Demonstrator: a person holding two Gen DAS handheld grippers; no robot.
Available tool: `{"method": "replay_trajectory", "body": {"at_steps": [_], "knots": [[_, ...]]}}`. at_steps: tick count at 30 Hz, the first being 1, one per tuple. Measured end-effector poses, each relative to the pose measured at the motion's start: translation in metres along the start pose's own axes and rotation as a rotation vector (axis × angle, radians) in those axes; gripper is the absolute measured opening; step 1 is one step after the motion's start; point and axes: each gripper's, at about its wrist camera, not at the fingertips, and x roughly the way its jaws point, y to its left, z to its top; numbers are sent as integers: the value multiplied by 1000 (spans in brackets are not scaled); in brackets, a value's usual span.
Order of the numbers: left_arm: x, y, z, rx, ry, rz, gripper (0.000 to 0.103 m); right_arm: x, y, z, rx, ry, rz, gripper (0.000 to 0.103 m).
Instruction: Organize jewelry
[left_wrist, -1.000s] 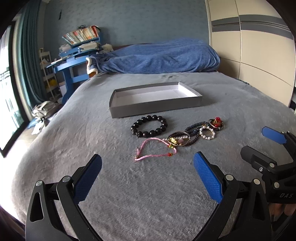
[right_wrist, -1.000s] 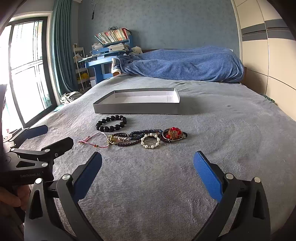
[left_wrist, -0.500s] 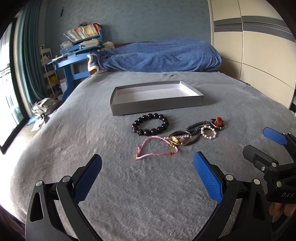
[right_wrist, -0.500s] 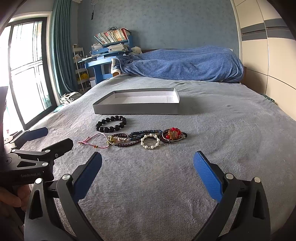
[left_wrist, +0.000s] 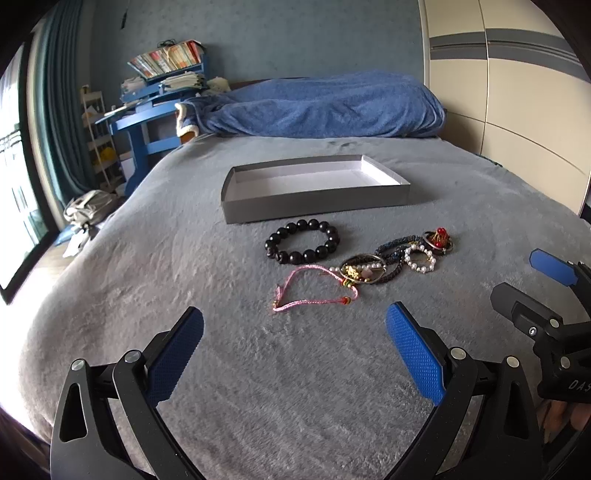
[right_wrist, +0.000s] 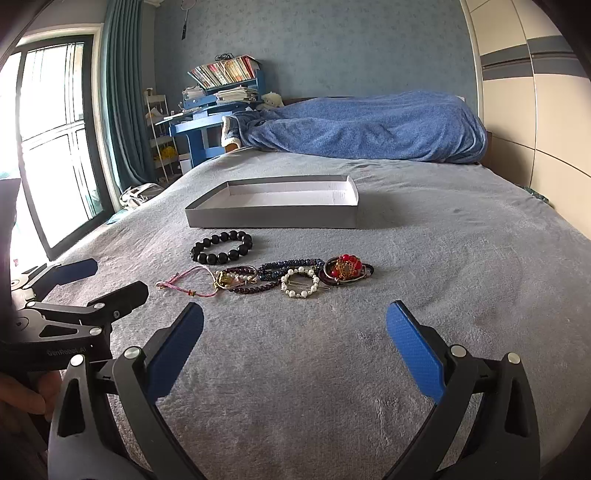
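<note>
A row of jewelry lies on the grey bed: a black bead bracelet (left_wrist: 302, 241) (right_wrist: 221, 246), a pink cord bracelet (left_wrist: 314, 288) (right_wrist: 186, 283), a dark beaded strand (left_wrist: 393, 254) (right_wrist: 291, 266), a pearl ring clip (left_wrist: 420, 259) (right_wrist: 300, 285) and a red-and-gold piece (left_wrist: 438, 238) (right_wrist: 346, 268). Behind them stands an empty grey tray (left_wrist: 317, 208) (right_wrist: 273, 218). My left gripper (left_wrist: 293, 338) is open and empty, short of the pink cord. My right gripper (right_wrist: 295, 332) is open and empty, short of the pearl clip.
A rumpled blue blanket (left_wrist: 317, 110) lies at the bed's far end. A blue desk with books (right_wrist: 218, 110) stands beyond the bed on the left, by a window (right_wrist: 55, 140). Wardrobe doors (left_wrist: 517, 92) line the right side.
The left view has shifted slightly, the jewelry sitting a little lower and nearer. The right gripper has barely moved. Both stay open.
</note>
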Motion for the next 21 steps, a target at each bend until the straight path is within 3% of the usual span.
{"method": "replay_trajectory", "body": {"at_steps": [21], "knots": [[11, 2, -4, 4, 52, 14, 98, 6, 2, 0, 8, 14, 5, 98]]}}
